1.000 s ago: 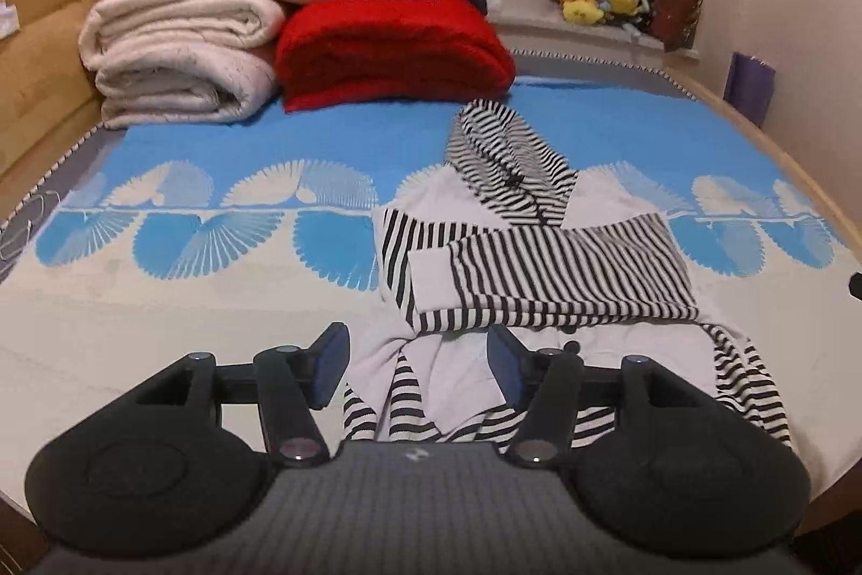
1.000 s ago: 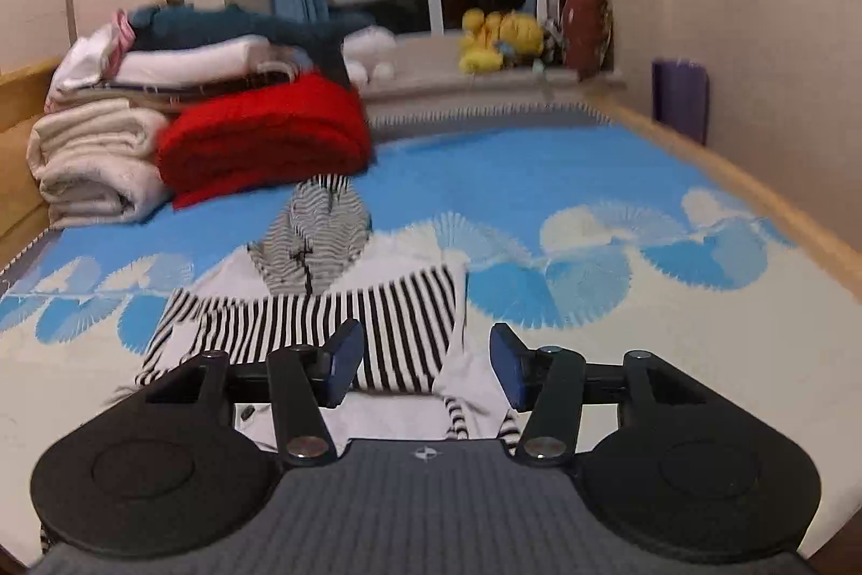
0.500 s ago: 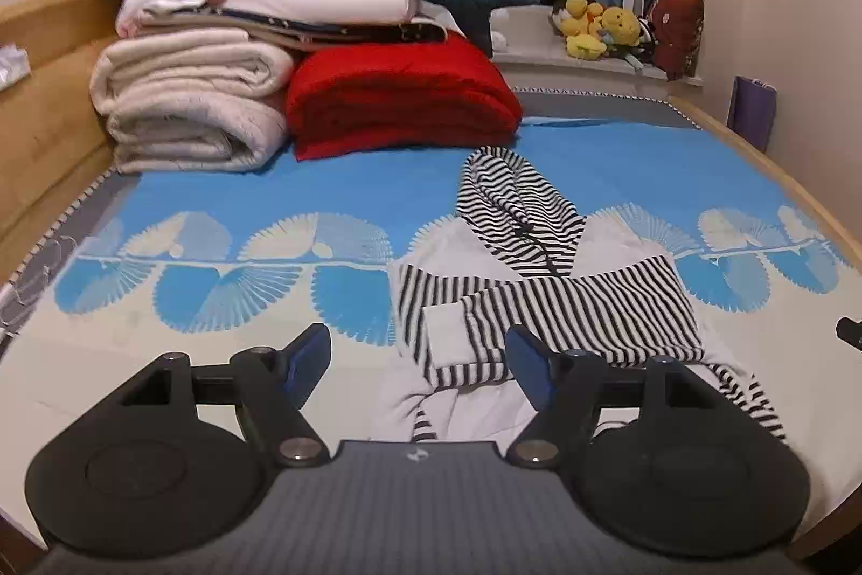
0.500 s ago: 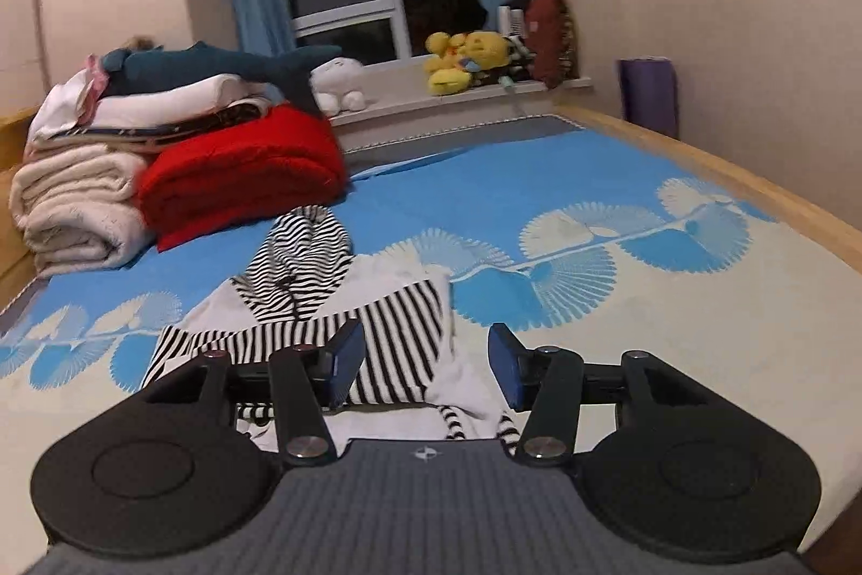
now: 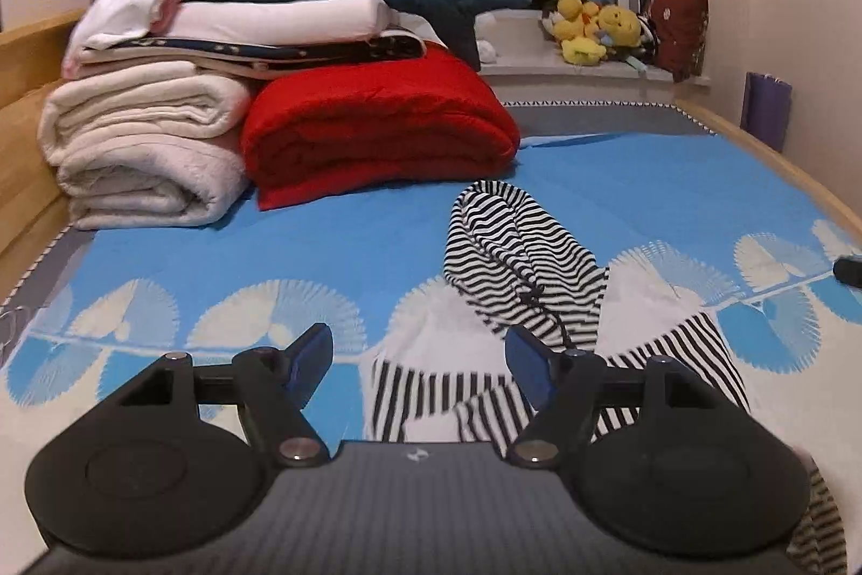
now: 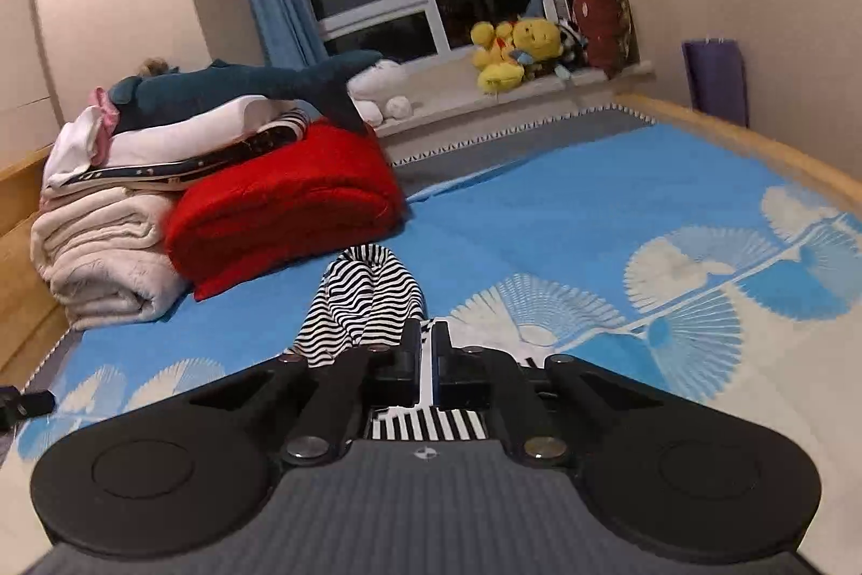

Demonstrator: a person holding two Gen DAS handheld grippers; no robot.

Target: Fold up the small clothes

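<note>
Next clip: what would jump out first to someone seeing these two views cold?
Probably the black-and-white striped hooded garment spread on the blue fan-patterned bed cover, directly ahead of both grippers. Behind it to the left sits a bright red folded blanket beside a stack of cream bedding, with a dark blue plush shark on top. The right gripper is nearly shut just above striped fabric, while the left gripper is open.

The right gripper (image 6: 425,354), open a second ago, has closed its fingers (image 6: 412,348) over the striped garment (image 6: 366,300). The left gripper (image 5: 420,359) has spread wider.
</note>
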